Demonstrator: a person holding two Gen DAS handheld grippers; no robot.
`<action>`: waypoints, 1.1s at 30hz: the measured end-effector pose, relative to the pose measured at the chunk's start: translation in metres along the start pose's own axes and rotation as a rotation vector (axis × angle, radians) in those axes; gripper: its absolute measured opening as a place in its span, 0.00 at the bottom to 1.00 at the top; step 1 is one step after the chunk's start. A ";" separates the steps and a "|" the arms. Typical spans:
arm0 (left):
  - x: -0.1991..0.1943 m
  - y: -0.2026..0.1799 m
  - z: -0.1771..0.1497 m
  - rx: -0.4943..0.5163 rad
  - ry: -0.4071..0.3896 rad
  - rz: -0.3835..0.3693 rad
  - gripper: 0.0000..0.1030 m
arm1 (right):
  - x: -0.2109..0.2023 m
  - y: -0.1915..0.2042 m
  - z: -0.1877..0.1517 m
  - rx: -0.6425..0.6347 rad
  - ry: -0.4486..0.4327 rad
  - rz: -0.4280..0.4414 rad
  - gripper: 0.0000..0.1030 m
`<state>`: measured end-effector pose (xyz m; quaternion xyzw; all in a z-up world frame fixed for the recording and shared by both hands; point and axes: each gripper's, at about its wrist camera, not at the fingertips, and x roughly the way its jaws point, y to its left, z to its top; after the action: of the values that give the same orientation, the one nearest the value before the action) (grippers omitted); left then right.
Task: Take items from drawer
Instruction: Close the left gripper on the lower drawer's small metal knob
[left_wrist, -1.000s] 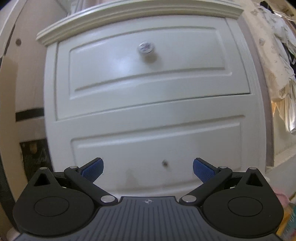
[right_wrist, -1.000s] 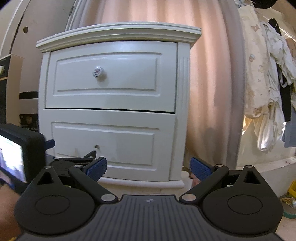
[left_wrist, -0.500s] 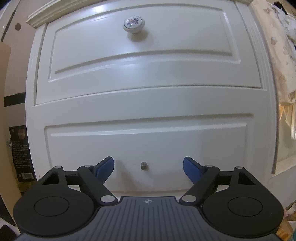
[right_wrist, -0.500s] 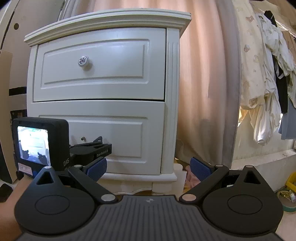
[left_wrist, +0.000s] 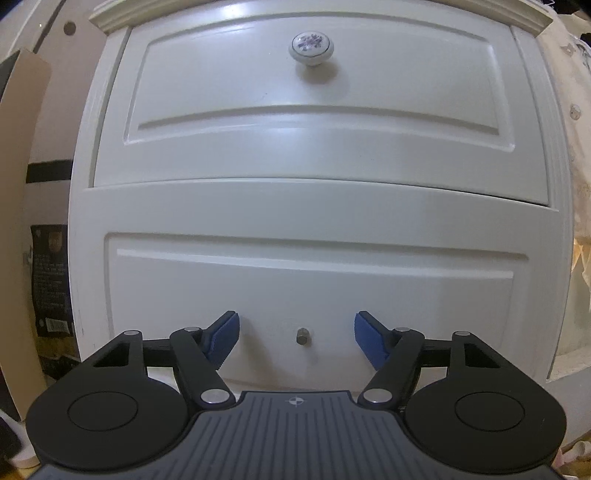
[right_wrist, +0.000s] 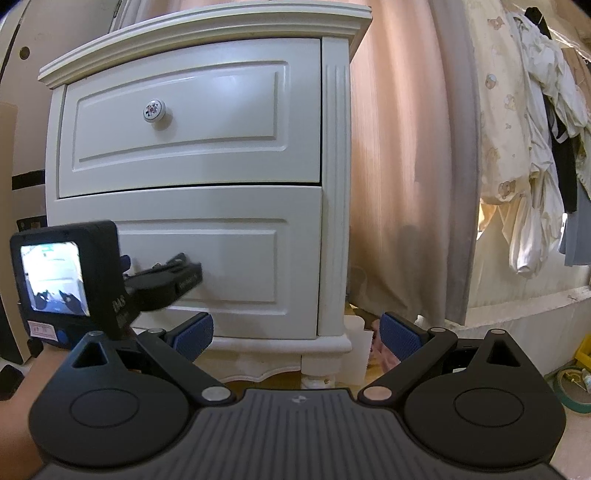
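Observation:
A white two-drawer nightstand (left_wrist: 317, 206) fills the left wrist view. Both drawers are closed. The upper drawer (left_wrist: 317, 110) has a white ceramic knob (left_wrist: 311, 47). The lower drawer (left_wrist: 314, 280) has only a small metal stud (left_wrist: 302, 336) in place of a knob. My left gripper (left_wrist: 296, 341) is open, its blue pads on either side of the stud, close to the drawer front. In the right wrist view the left gripper (right_wrist: 162, 280) shows at the lower drawer (right_wrist: 207, 258). My right gripper (right_wrist: 297, 334) is open and empty, back from the nightstand's right corner.
A pink curtain (right_wrist: 406, 166) hangs right of the nightstand, with clothes (right_wrist: 524, 129) on hangers further right. A small white container (right_wrist: 356, 350) stands on the floor by the nightstand's leg. A tape roll (right_wrist: 570, 384) lies at the right. A dark package (left_wrist: 50, 280) leans left of the nightstand.
My left gripper has moved closer to the nightstand, and the lower drawer's stud now sits between its open pads. My right gripper has drifted slightly closer and stays open.

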<state>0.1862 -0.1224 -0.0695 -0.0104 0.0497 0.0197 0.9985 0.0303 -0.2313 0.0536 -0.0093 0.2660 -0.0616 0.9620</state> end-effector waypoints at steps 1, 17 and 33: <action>-0.001 -0.003 0.000 0.027 -0.003 0.001 0.65 | 0.000 0.000 0.000 0.002 0.001 -0.001 1.00; -0.005 -0.015 0.000 0.053 0.044 -0.036 0.20 | 0.000 -0.003 0.000 0.006 0.010 -0.007 1.00; -0.001 0.007 -0.003 0.081 0.051 -0.077 0.02 | -0.002 0.006 -0.008 0.012 0.005 0.022 1.00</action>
<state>0.1846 -0.1154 -0.0724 0.0275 0.0752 -0.0209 0.9966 0.0249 -0.2254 0.0477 -0.0005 0.2680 -0.0529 0.9620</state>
